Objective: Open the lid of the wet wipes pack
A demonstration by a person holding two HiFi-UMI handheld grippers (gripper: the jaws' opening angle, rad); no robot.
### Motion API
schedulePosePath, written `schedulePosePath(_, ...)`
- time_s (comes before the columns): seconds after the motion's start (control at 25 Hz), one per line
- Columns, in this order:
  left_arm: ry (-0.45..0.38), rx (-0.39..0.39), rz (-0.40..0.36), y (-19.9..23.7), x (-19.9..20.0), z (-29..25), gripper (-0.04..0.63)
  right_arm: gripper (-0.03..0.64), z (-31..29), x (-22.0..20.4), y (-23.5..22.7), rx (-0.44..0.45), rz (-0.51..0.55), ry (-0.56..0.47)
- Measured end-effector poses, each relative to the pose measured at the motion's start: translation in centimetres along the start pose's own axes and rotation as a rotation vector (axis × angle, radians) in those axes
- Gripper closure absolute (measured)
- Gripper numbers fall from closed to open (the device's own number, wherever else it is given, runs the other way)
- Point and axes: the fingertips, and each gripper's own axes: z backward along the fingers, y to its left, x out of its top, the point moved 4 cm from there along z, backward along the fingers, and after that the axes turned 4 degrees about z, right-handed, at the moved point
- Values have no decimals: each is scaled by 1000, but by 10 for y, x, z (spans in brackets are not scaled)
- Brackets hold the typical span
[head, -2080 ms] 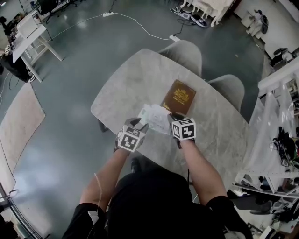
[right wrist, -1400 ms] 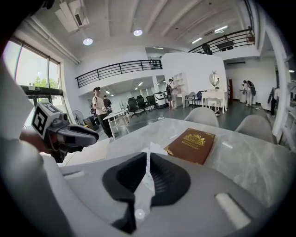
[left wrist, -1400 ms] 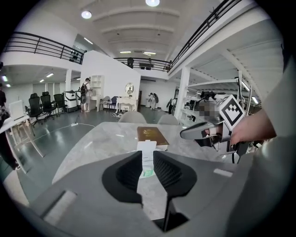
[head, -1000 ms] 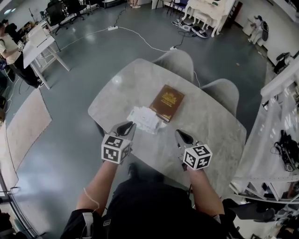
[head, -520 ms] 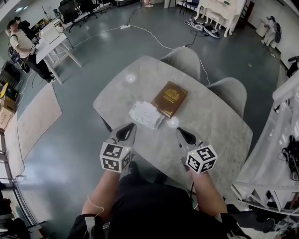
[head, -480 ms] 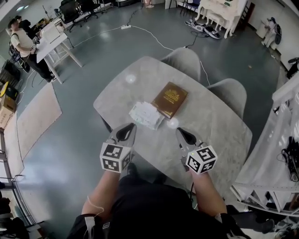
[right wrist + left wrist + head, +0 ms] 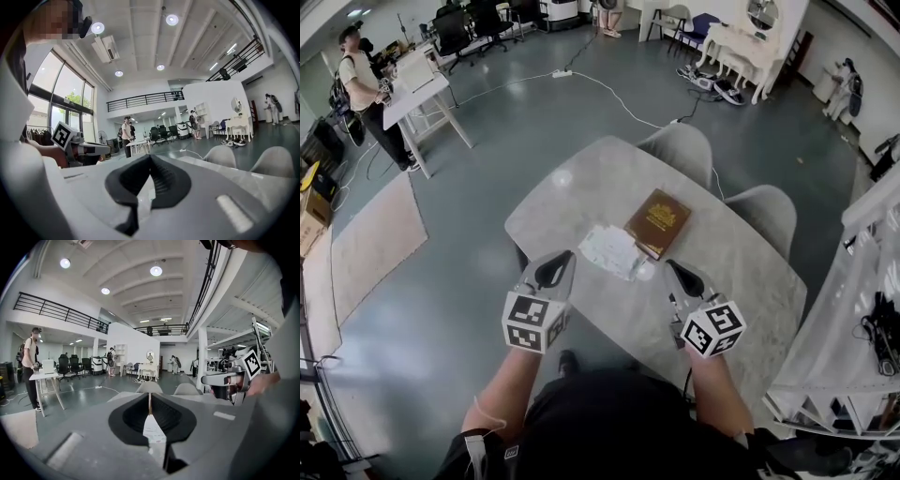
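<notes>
The white wet wipes pack (image 7: 612,251) lies flat on the grey marble table (image 7: 741,281), touching the near corner of a brown book (image 7: 658,222). Both grippers hang in the air on my side of the pack, apart from it. My left gripper (image 7: 565,255) is to the pack's lower left; its jaws have just been closing with nothing between them, and they now meet. My right gripper (image 7: 668,265) is to the lower right, shut and empty. In the left gripper view the pack (image 7: 153,431) shows below the closed fingertips, with the right gripper (image 7: 225,378) off to the side.
Two grey chairs (image 7: 680,150) (image 7: 766,208) stand at the table's far side. A white rack (image 7: 862,309) fills the right edge. A person stands by a white desk (image 7: 417,80) at the far left, and a cable (image 7: 609,94) runs across the floor.
Both grippers have drawn back from the pack toward me and risen off the table. The pack stays beside the book. The left jaws have closed further.
</notes>
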Motion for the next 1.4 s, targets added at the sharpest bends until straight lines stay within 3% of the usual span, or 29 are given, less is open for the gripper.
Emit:
schedulePosePath(0.24, -63, -24, -89, 20, 30, -5, 571, 615, -22, 31, 4, -7, 21, -30)
schedulePosePath(0.44, -100, 1, -46, 21, 24, -11, 575, 615, -43, 31, 6, -2, -6, -62)
schedulePosePath(0.92, -93, 16, -1, 43, 22, -4, 584, 615, -43, 33, 32, -8, 83, -55)
schedulePosePath(1.4, -80, 44, 4, 32, 3, -20, 584, 615, -30, 5, 0, 1, 52, -26)
